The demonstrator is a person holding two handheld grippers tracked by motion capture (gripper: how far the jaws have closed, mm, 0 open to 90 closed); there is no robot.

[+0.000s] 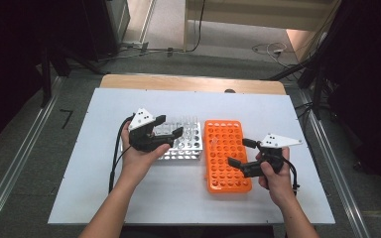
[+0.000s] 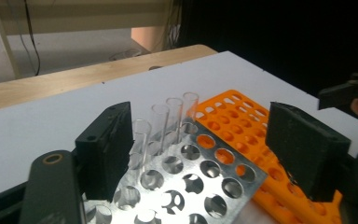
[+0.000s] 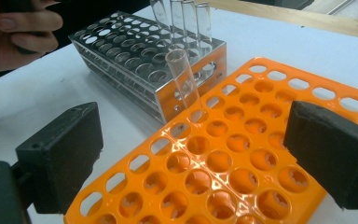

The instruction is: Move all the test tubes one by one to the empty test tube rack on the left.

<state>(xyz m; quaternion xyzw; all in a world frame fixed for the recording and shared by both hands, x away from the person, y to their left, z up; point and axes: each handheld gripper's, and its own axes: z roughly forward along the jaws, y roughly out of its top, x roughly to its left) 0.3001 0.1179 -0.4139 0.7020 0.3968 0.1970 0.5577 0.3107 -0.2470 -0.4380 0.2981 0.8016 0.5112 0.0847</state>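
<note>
White table (image 1: 188, 198) carries two racks side by side at centre, touching or nearly so. Orange rack (image 1: 226, 154) sits at 3 o'clock of the metal rack (image 1: 184, 144). One clear tube (image 3: 185, 79) stands tilted in an orange rack hole on the edge row facing the metal rack. Four more tubes (image 2: 165, 123) stand upright in a row along the metal rack's far edge, the side nearest the orange rack.

Left gripper (image 1: 167, 128): released, jaws spread wide, nothing held, hovering over the metal rack with the tube row between its jaws in its own view.

Right gripper (image 1: 242, 152): released too, jaws wide apart, empty, over the orange rack's 3 o'clock edge, pointing toward 9 o'clock at the tilted tube.
</note>
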